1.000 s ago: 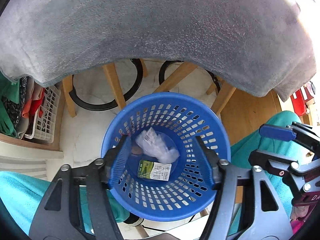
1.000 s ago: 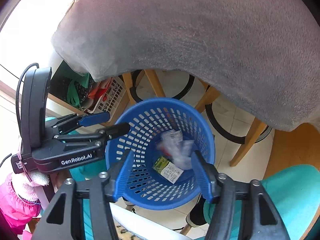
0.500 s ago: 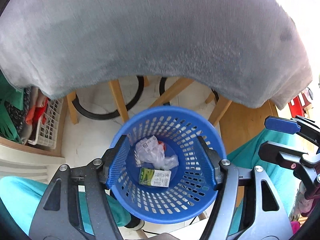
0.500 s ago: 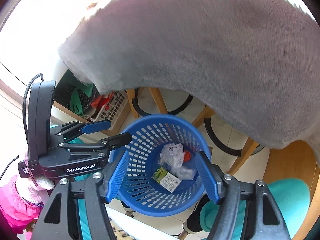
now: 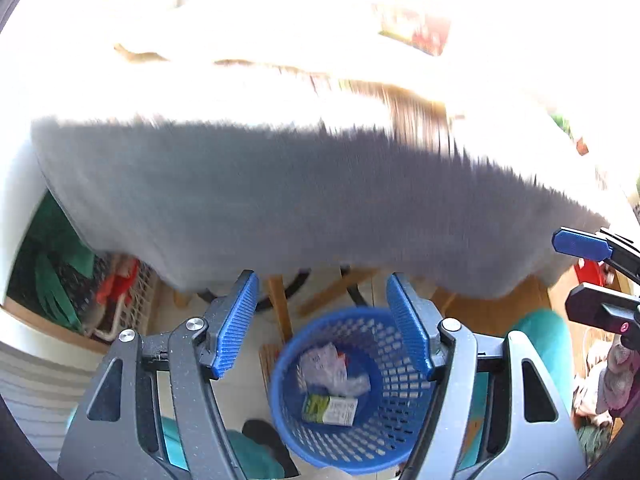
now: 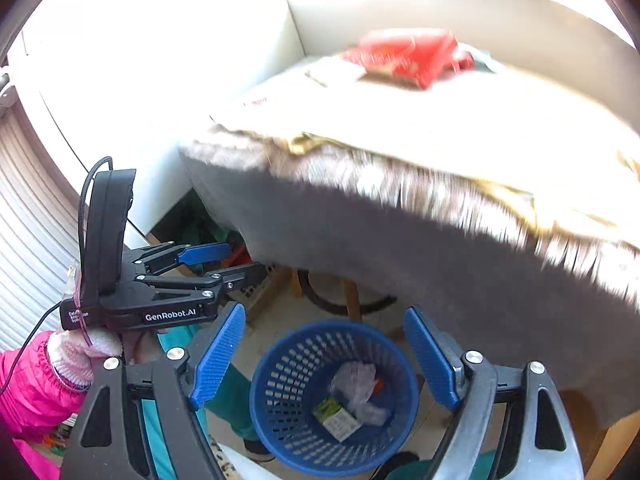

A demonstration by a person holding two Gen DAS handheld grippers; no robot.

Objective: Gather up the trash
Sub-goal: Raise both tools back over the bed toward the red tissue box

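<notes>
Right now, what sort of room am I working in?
Probably a lived-in home dining or living area: a table draped in a grey fleecy cloth, wooden chair legs on a pale tiled floor, and a blue perforated plastic wastebasket holding a crumpled clear wrapper and a small carton.

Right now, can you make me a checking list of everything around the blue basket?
Surface: table under a grey fuzzy cloth, top blurred and overexposed.
Job's things: blue basket on the floor holds a green-and-white carton and crumpled clear plastic; something red lies blurred on the table.
Clutter: white crate of clothes under the table.
Tongs: left tongs open, empty; right tongs open, empty.
Cables: black cable on the left tongs.
Surroundings: wooden table legs, pale floor.
</notes>
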